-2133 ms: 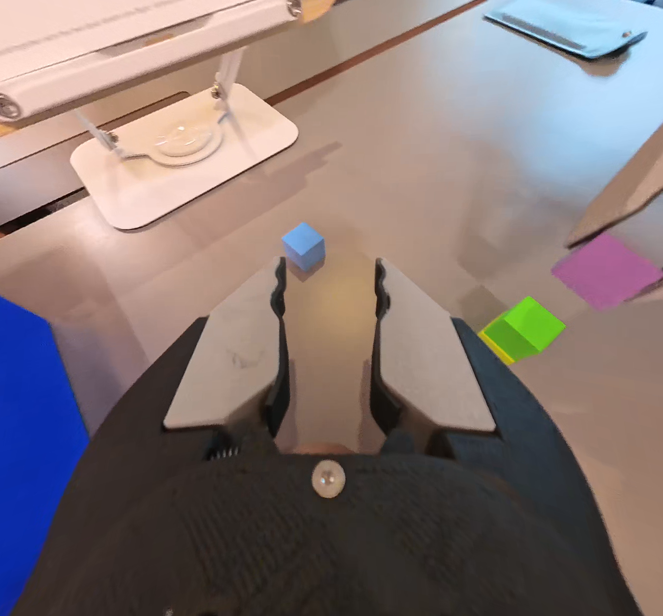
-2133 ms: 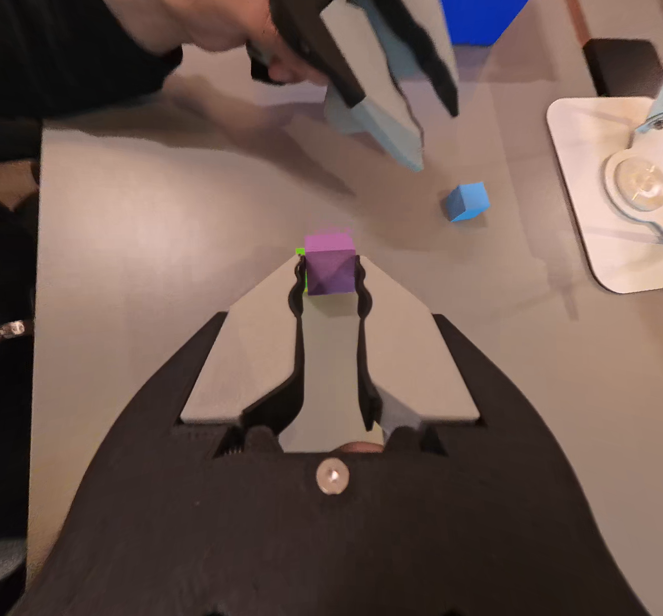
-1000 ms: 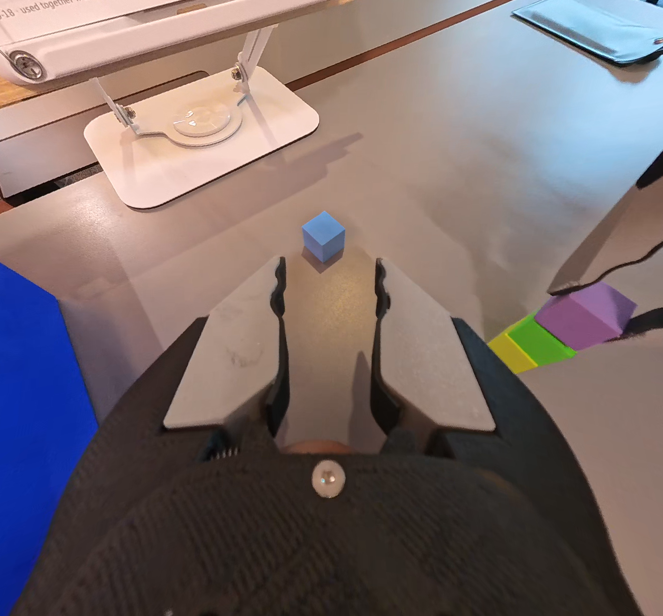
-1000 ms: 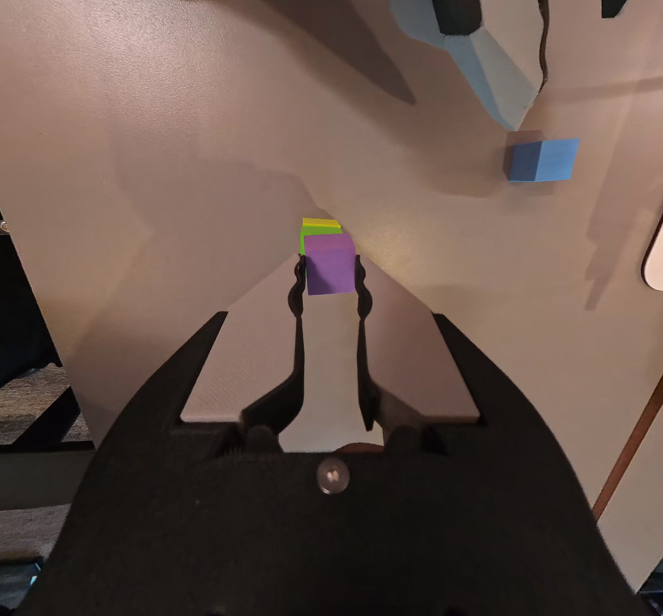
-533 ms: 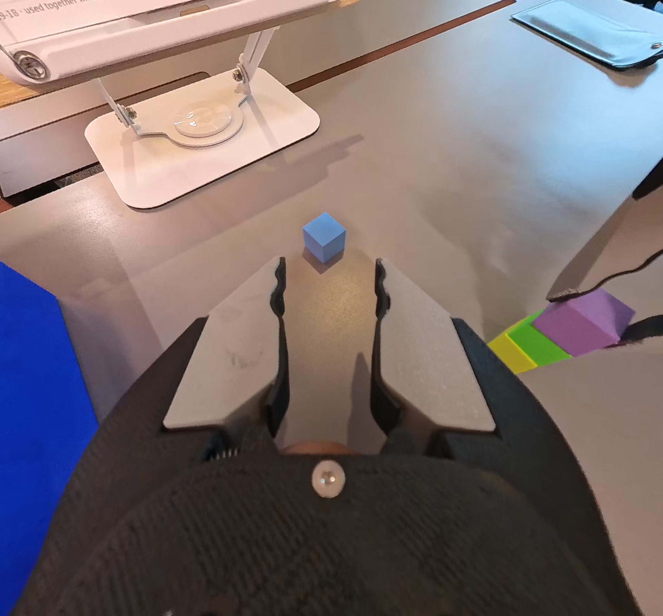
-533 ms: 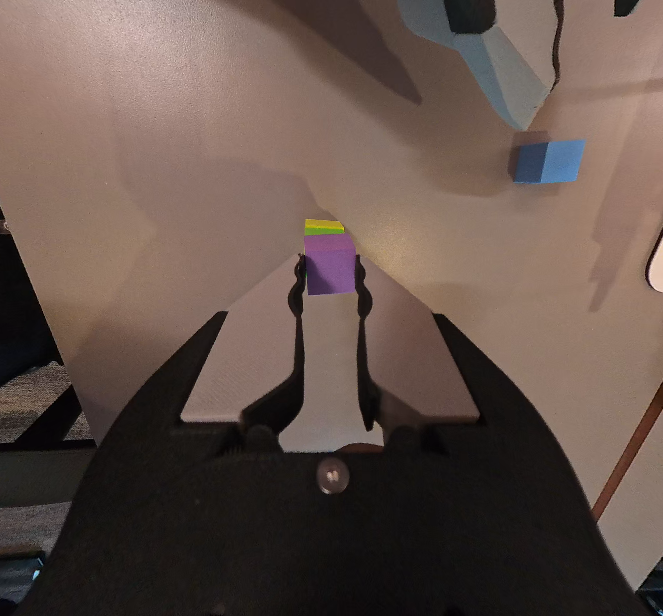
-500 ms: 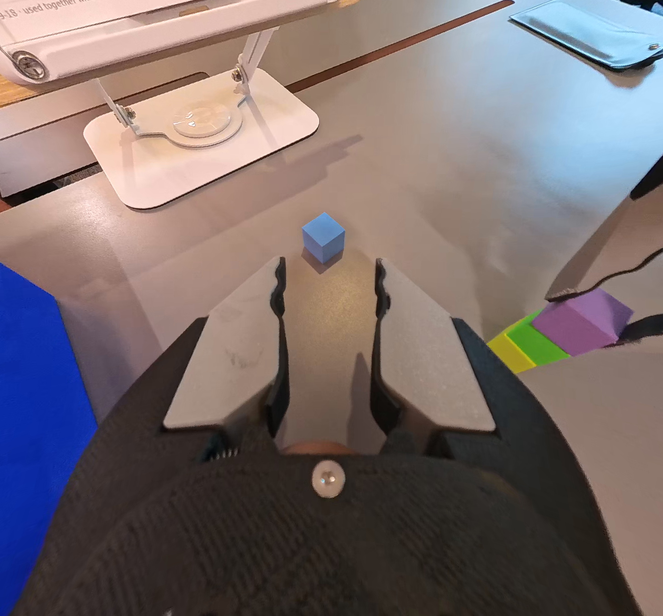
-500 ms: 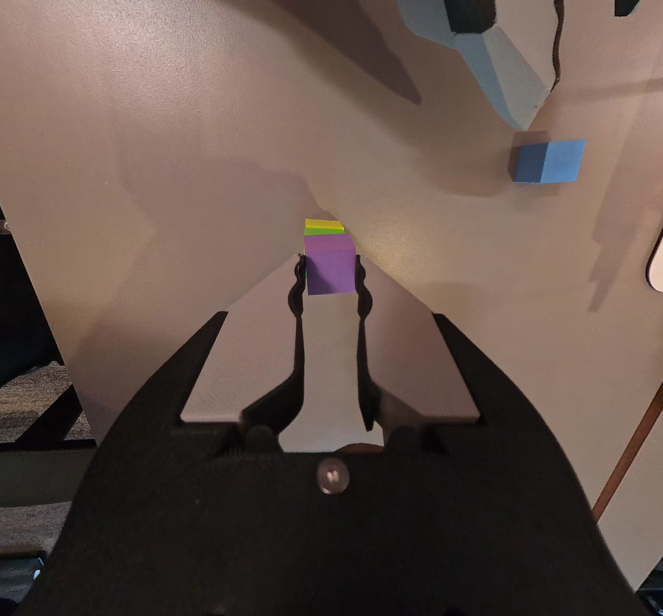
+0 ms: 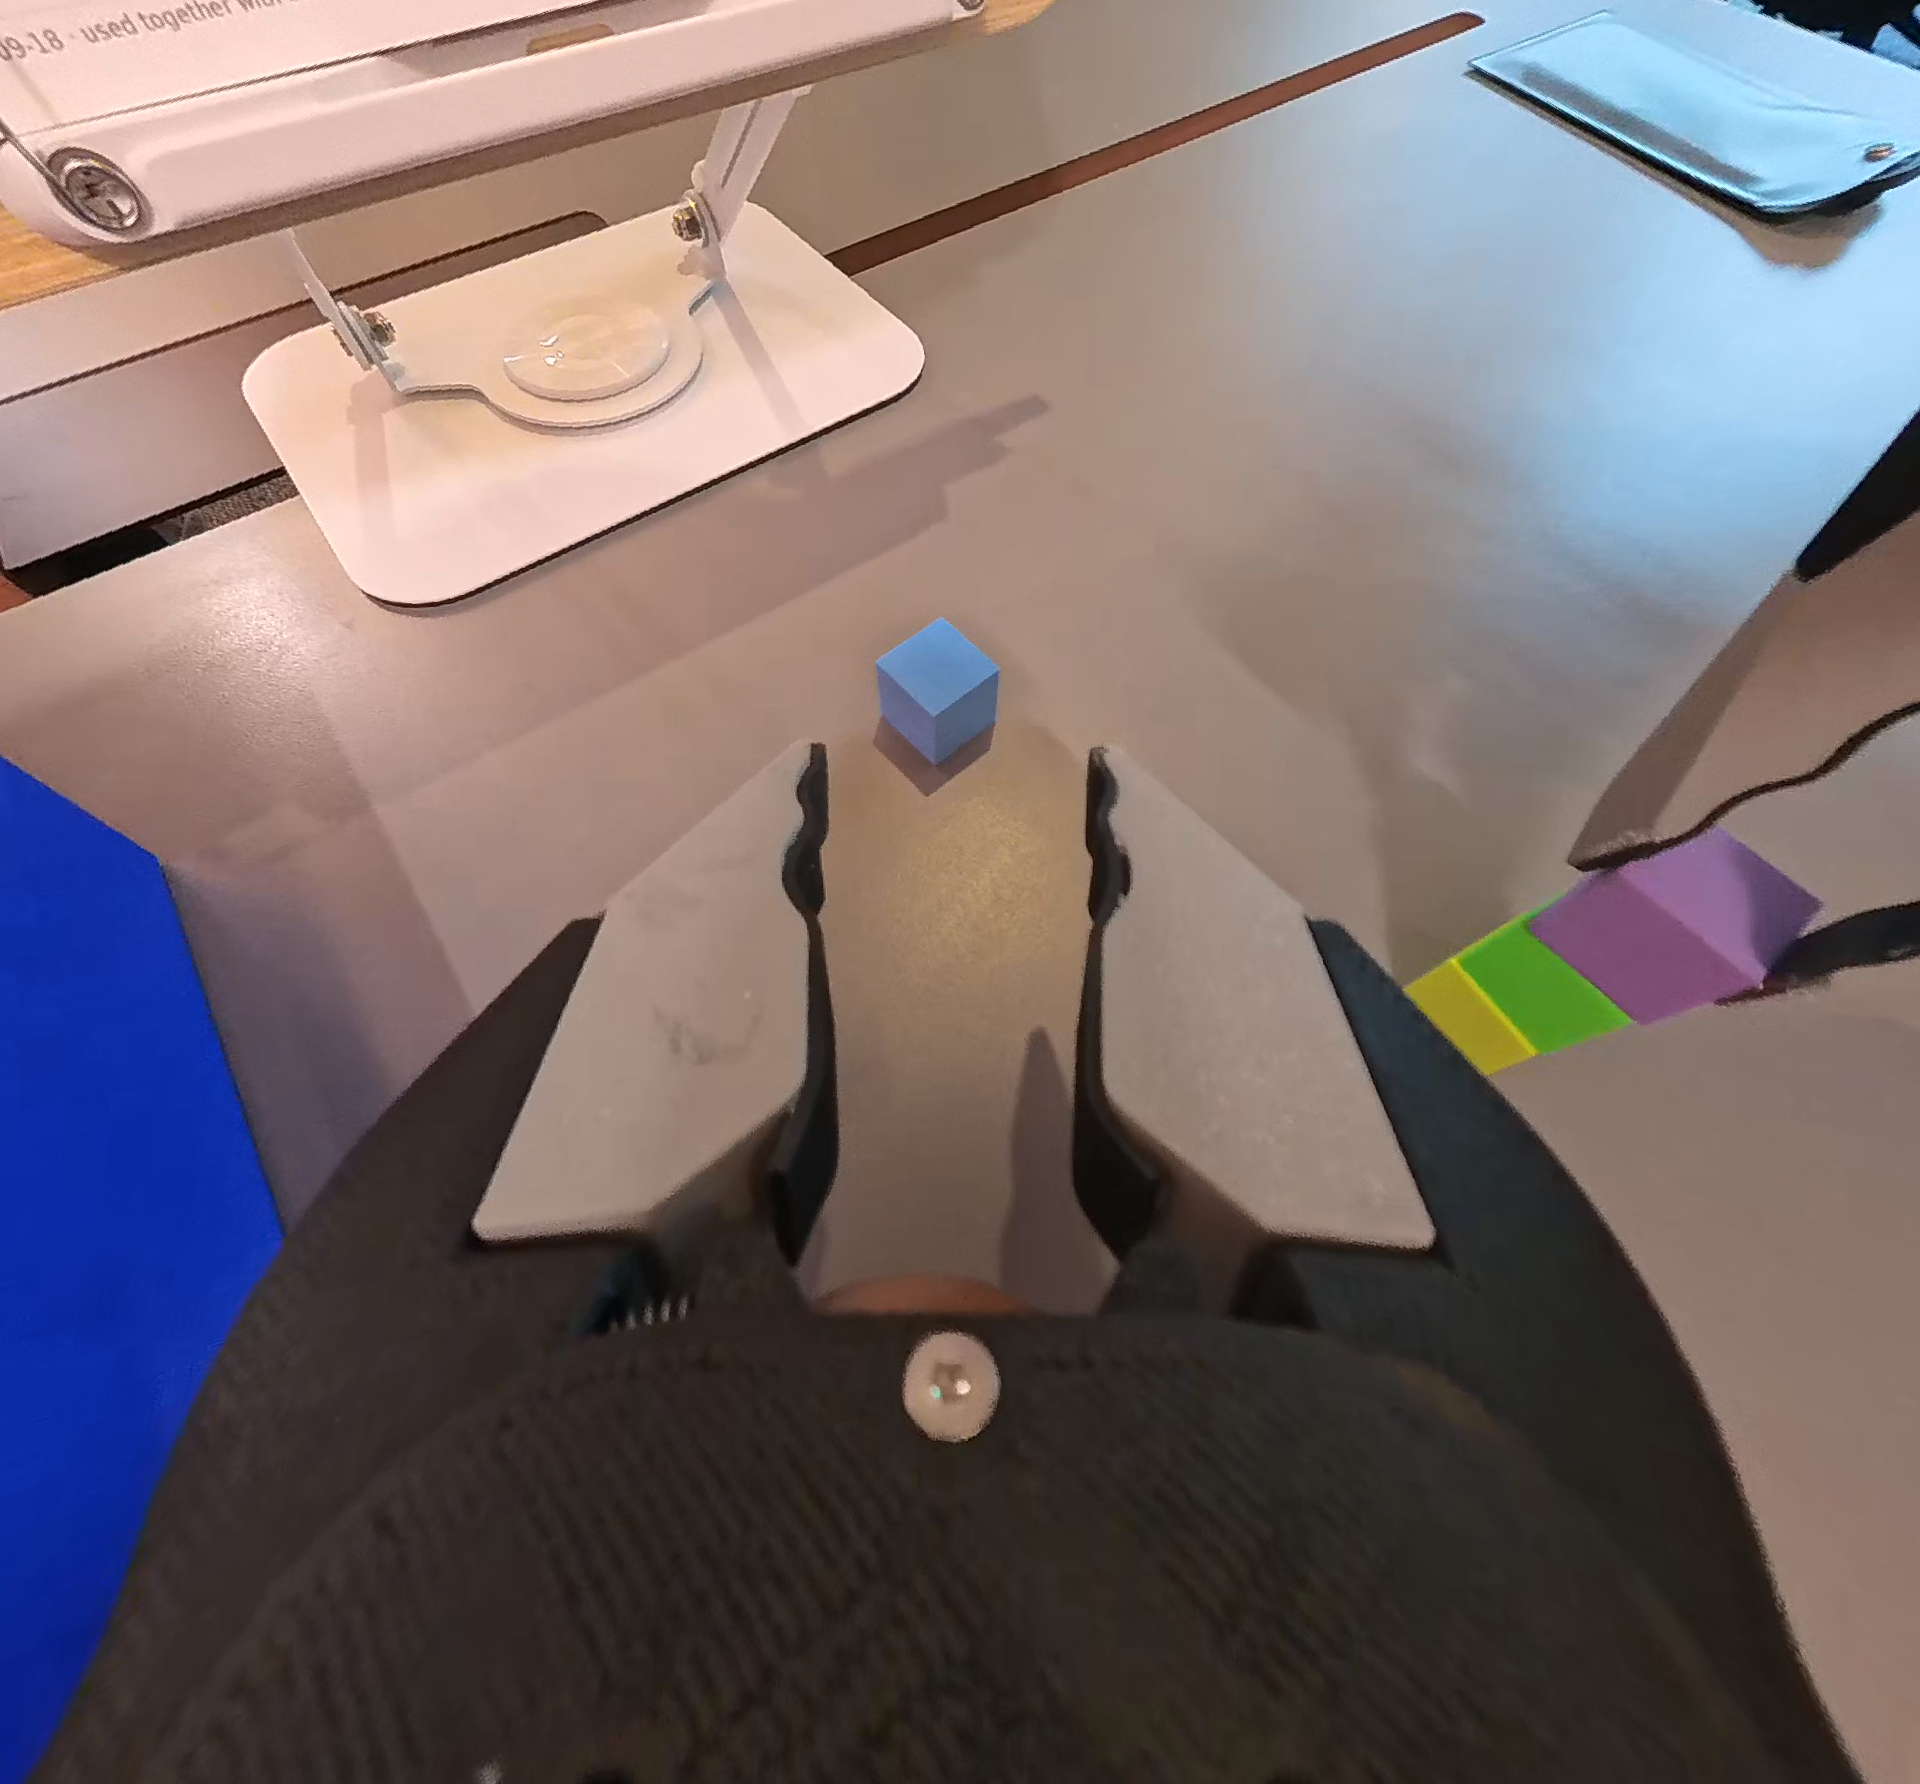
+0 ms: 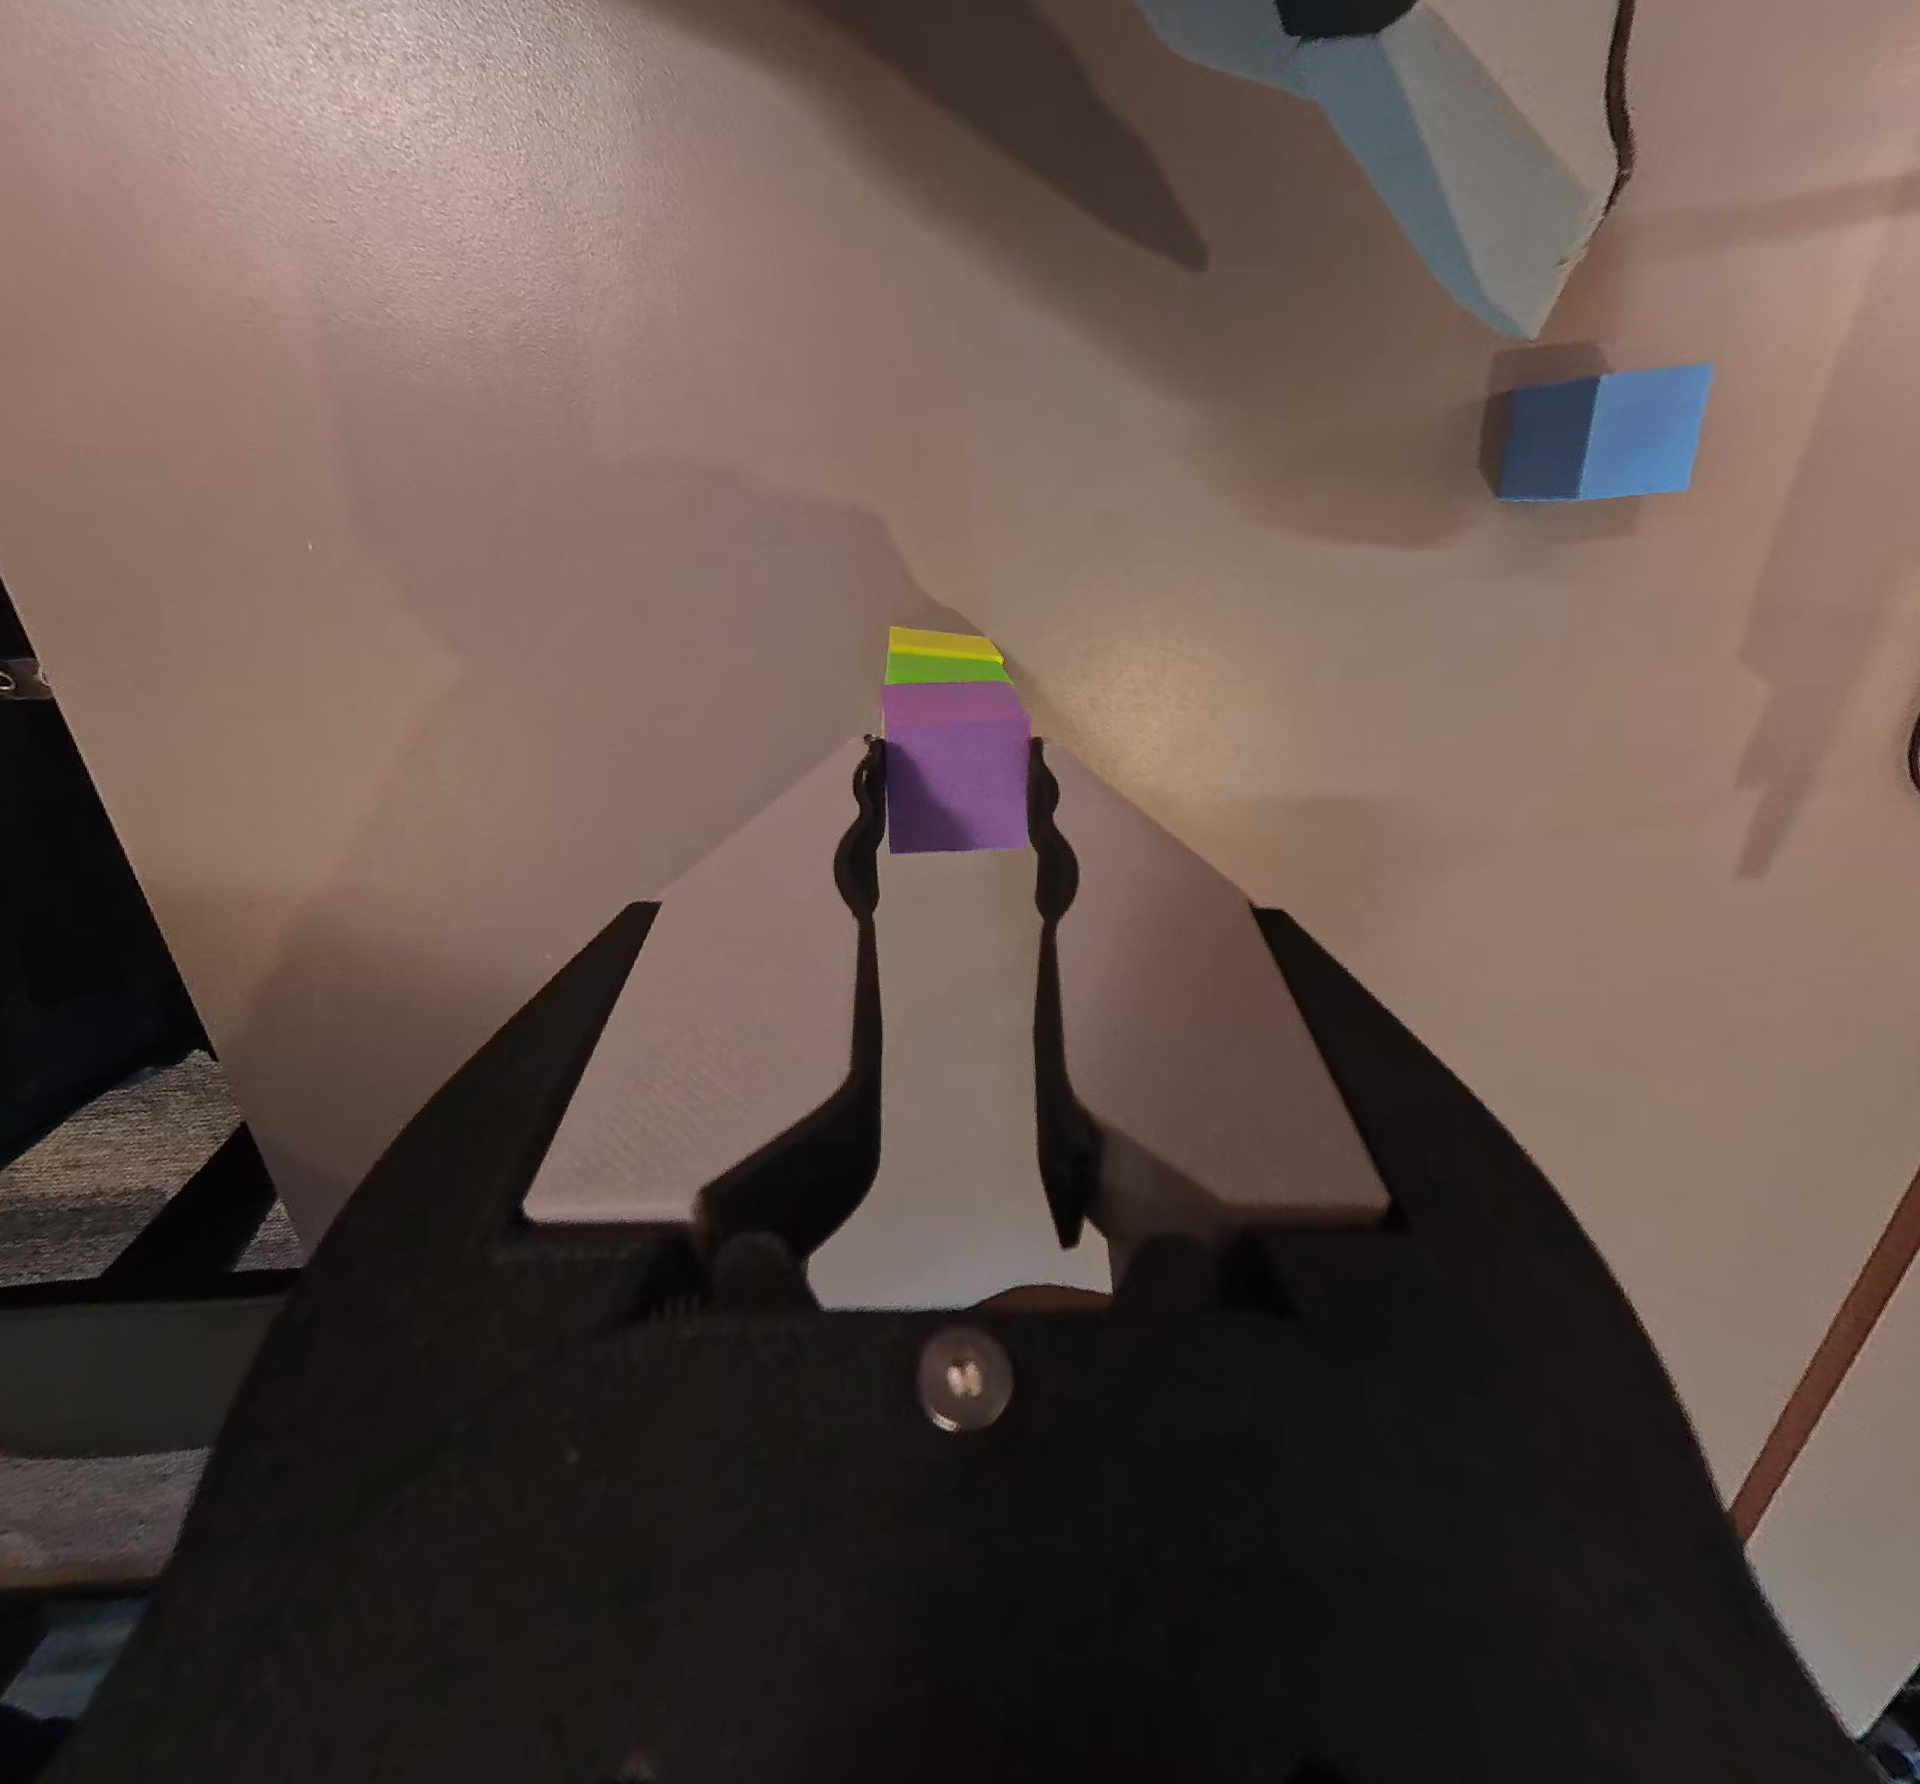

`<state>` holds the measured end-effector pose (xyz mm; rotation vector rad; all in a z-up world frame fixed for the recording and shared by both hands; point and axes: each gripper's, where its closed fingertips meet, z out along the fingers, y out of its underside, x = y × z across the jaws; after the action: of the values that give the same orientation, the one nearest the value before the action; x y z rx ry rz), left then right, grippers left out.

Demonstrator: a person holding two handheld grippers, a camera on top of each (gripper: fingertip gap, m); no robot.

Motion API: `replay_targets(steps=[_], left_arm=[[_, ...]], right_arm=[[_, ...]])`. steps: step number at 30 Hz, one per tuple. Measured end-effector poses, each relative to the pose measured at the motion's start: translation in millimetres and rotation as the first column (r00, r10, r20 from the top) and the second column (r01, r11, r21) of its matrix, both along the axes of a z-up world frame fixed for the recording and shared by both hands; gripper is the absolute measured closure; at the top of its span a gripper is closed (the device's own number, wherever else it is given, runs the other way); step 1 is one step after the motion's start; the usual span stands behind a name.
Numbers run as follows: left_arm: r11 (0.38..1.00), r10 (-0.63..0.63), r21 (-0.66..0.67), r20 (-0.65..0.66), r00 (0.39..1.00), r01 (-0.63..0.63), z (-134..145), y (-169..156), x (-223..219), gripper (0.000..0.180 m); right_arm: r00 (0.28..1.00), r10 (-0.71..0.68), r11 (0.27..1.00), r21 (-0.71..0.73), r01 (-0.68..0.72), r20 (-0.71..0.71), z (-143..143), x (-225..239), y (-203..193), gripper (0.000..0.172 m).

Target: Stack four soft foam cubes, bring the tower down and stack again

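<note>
My right gripper (image 10: 956, 778) points down at the table and is shut on a purple cube (image 10: 956, 784), both pads pressed on its sides. The purple cube sits on top of a green cube (image 10: 940, 669), which rests on a yellow cube (image 10: 935, 641). In the left wrist view the same stack shows at the right edge: purple cube (image 9: 1673, 934), green cube (image 9: 1527, 991), yellow cube (image 9: 1465, 1017). My left gripper (image 9: 951, 799) is open and empty, low over the table, just short of a blue cube (image 9: 937, 690). The blue cube (image 10: 1600, 433) lies alone on the table.
A white stand with a flat base (image 9: 582, 425) and a tilted white board (image 9: 468, 20) stands at the back left. A blue sheet (image 9: 94, 1215) is at the left edge. A dark flat pouch (image 9: 1704, 124) lies at the far right of the grey table (image 9: 1351, 384).
Two seconds ago the right gripper carried the purple cube in the air; since then it has lowered it onto the green cube. In the last second both grippers have barely moved.
</note>
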<state>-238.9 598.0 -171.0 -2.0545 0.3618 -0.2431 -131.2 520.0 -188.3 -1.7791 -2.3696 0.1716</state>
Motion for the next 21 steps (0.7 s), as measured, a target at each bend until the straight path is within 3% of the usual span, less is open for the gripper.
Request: replay_targets(steps=[21], left_arm=[[1.000,-0.003,-0.005,0.010,1.000,0.003,0.0,-0.6,0.8,0.133]], right_arm=[[0.997,-0.078,0.996,-0.053,0.078,-0.011,0.6,-2.4,-0.8,0.147]])
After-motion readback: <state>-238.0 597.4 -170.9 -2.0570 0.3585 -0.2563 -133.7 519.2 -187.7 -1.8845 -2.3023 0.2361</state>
